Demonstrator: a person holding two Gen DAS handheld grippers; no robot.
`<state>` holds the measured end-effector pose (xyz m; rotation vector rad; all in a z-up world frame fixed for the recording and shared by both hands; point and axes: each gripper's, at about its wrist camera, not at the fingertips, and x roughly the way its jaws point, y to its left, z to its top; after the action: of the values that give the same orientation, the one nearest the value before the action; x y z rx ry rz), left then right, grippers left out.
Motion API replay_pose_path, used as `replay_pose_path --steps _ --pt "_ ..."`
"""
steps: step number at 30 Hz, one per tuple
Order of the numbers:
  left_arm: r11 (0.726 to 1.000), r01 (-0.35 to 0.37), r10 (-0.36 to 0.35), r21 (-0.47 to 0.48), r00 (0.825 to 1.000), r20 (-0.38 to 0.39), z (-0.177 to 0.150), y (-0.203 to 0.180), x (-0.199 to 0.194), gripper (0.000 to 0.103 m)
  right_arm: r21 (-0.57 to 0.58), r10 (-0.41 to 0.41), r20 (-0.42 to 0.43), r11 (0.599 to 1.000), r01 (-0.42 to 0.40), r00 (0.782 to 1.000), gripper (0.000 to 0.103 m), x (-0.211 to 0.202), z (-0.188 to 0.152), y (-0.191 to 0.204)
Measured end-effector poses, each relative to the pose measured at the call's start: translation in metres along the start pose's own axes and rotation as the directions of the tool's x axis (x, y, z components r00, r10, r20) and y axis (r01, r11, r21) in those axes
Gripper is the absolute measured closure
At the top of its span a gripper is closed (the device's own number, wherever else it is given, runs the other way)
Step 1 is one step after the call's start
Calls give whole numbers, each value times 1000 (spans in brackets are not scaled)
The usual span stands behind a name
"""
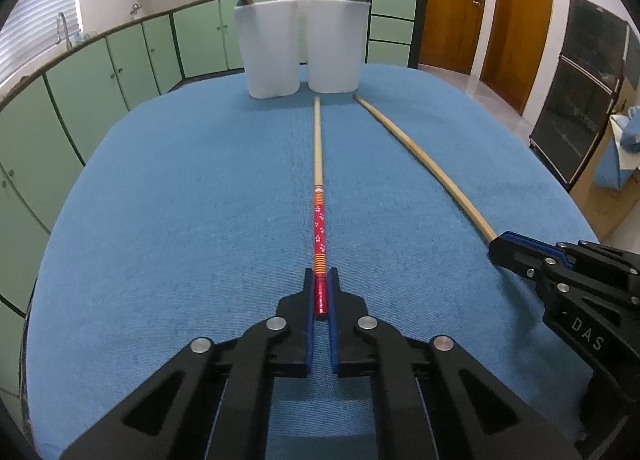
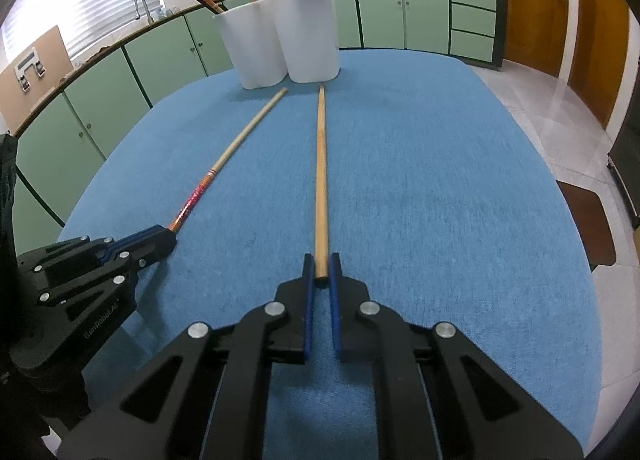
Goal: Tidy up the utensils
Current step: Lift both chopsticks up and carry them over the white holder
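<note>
A red-handled chopstick (image 1: 319,180) lies on the blue tablecloth (image 1: 160,200), tip toward two white holders (image 1: 300,48). My left gripper (image 1: 321,280) is shut on its red end. A plain wooden chopstick (image 2: 321,164) lies beside it, also pointing at the holders (image 2: 280,40). My right gripper (image 2: 321,266) is shut on its near end. Each gripper shows in the other's view: the right gripper (image 1: 496,246), the left gripper (image 2: 170,238). Both holders contain several upright utensils.
Green cabinets (image 1: 120,60) and a sink tap (image 1: 62,26) run along the back left. Wooden doors (image 1: 480,8) stand at the back right. A dark cabinet (image 1: 580,92) stands right of the table. The tiled floor (image 2: 560,100) lies beyond the table's right edge.
</note>
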<state>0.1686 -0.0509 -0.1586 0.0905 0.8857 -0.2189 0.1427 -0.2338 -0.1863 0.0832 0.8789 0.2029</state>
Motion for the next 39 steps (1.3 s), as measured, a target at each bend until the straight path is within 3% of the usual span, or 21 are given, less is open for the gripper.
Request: replay_pose_path --steps 10,16,22,26,30,39 --pt "1000 2 -3 11 996 91 17 4 -43 97 -17 3 105 1000 -2 994 97 -36 23 1" --pt "1000 8 -11 18 983 183 39 8 -78 97 -10 25 163 1000 -23 986 97 -62 43 -4" --pt "999 -4 -7 49 975 224 56 8 -100 97 -8 47 222 999 -46 974 97 -86 64 -8" --pt "999 24 -29 30 983 180 49 14 -85 97 -16 34 205 999 -32 978 97 -83 61 -5" --pt "999 36 -36 -1 994 101 29 20 -49 97 -10 22 128 1000 -21 992 97 -60 38 -2" --pt "996 88 -88 -19 996 6 -5 33 -8 97 -23 -33 18 999 34 999 97 -12 3 6"
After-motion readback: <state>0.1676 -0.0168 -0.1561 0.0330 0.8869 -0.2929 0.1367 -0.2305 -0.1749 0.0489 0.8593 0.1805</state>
